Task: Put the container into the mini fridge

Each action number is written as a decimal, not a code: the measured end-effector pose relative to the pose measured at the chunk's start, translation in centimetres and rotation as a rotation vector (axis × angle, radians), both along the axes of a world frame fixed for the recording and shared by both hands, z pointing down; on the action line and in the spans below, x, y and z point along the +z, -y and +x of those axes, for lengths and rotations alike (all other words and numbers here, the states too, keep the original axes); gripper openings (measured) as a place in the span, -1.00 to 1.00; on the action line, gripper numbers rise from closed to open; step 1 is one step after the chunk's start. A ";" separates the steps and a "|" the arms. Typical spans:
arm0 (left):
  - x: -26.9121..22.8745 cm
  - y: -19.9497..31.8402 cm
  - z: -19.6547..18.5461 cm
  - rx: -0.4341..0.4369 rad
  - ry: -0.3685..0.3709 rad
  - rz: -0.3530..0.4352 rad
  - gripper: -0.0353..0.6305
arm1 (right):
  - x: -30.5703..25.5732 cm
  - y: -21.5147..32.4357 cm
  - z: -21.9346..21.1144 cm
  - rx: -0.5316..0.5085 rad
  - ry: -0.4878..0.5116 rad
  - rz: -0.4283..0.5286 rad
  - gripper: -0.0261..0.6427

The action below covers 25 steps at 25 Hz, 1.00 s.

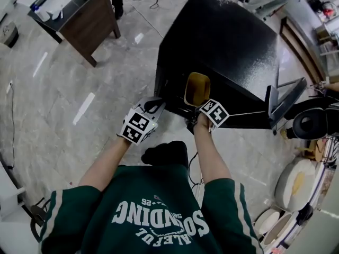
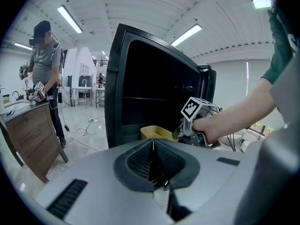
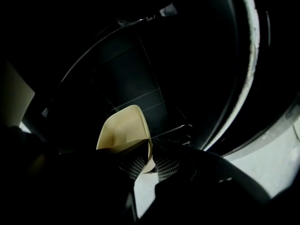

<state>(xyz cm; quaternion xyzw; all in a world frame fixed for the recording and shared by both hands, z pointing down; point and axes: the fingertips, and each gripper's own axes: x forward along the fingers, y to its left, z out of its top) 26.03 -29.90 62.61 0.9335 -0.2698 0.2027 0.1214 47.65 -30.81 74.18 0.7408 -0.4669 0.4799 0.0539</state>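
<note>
A yellow container [image 1: 197, 88] is tilted on edge at the mouth of the black mini fridge [image 1: 222, 41]. My right gripper [image 1: 195, 108] is shut on its rim. In the right gripper view the container [image 3: 124, 130] is pinched between the fingers [image 3: 161, 165], with the dark interior and a wire shelf [image 3: 140, 97] behind it. My left gripper [image 1: 156, 106] hangs just left of the opening, shut and holding nothing. The left gripper view shows its jaws closed together [image 2: 153, 146], the container [image 2: 157, 133] and the right gripper [image 2: 187, 128] ahead of them, before the fridge [image 2: 150, 88].
The fridge door [image 1: 286, 102] stands open to the right. A wooden desk [image 1: 85, 15] is at the far left, with another person [image 2: 44, 64] beside it. Cables lie on the tiled floor [image 1: 79, 89]. Pale round items [image 1: 296, 184] sit at the lower right.
</note>
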 end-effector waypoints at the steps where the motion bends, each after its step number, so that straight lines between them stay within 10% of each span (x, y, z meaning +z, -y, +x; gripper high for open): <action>1: 0.1 0.0 0.1 -0.003 -0.001 -0.002 -0.85 | 0.1 0.2 0.1 0.000 -0.001 0.001 -0.78; 25: 2.3 1.1 0.2 -0.043 -0.004 -0.037 -0.85 | 1.4 4.2 1.9 0.025 0.073 0.029 -0.78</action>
